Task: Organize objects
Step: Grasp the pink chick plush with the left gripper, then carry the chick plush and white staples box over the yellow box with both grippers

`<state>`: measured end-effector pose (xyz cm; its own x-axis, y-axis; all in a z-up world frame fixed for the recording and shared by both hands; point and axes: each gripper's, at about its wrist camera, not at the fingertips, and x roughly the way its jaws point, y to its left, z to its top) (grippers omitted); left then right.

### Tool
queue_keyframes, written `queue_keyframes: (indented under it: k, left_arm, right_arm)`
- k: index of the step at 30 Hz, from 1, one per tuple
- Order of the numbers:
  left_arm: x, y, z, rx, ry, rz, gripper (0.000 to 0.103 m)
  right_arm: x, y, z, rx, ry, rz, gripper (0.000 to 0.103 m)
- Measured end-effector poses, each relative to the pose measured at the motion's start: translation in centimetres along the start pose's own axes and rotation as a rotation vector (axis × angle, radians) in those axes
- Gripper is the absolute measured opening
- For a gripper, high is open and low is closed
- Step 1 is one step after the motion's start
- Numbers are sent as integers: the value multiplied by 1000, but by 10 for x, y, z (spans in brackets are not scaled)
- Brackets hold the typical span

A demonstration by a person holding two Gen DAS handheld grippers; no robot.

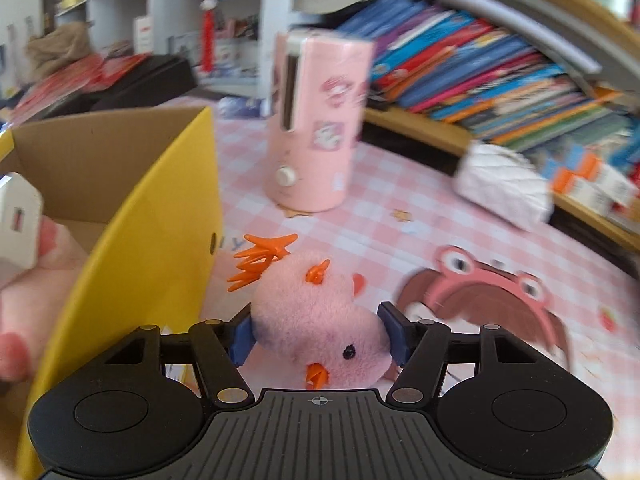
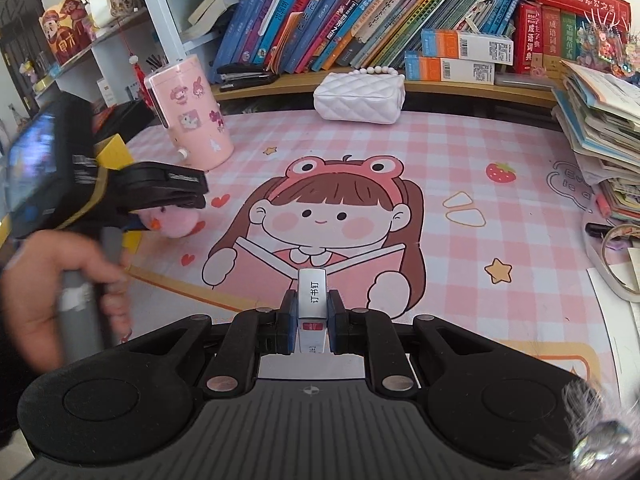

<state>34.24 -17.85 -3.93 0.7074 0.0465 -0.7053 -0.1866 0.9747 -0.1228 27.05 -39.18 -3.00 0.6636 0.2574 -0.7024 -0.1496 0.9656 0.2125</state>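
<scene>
Pink chick toy (image 1: 320,320) clamped in left jaws beside yellow box (image 1: 160,216) | staple box (image 2: 313,300) clamped in right jaws

The plush chick (image 1: 320,332) sits between the left gripper (image 1: 320,334) fingers, just right of the cardboard box (image 1: 160,216). Behind the box stands the cylinder container (image 1: 316,128); the quilted bag (image 1: 504,184) lies farther right, by the bookshelf (image 1: 480,76).

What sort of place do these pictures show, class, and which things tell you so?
Probably a child's study desk at home: a wooden shelf of colourful books, a pink checked cartoon desk mat and a pink stickered cylindrical pen holder.
</scene>
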Motion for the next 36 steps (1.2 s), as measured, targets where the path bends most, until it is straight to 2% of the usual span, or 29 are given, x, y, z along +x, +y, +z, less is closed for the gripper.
queue_keyframes:
  k: [4, 8, 10, 13, 23, 31, 36]
  left_arm:
    - [-43, 13, -9, 40, -2, -131, 64]
    - [-87, 24, -27, 158, -22, -267, 64]
    - [-104, 32, -39, 207, -24, -291, 64]
    - [-119, 50, -54, 214, 5, -315, 64]
    - [-144, 123, -80, 161, 46, -254, 64]
    - [-166, 179, -101, 97, 77, -175, 64]
    - [-182, 206, -115, 89, 80, -157, 64]
  right_arm:
    - [-2, 9, -6, -14, -2, -27, 14]
    - [-8, 19, -15, -18, -1, -71, 14]
    - [-12, 25, -20, -11, 0, -88, 14]
    - [-20, 36, -28, 0, -3, -103, 14]
    - [-42, 100, -55, -64, -21, -76, 14]
    - [-52, 159, -82, -126, 4, -23, 14]
    - [-60, 190, -102, -160, 18, 11, 14]
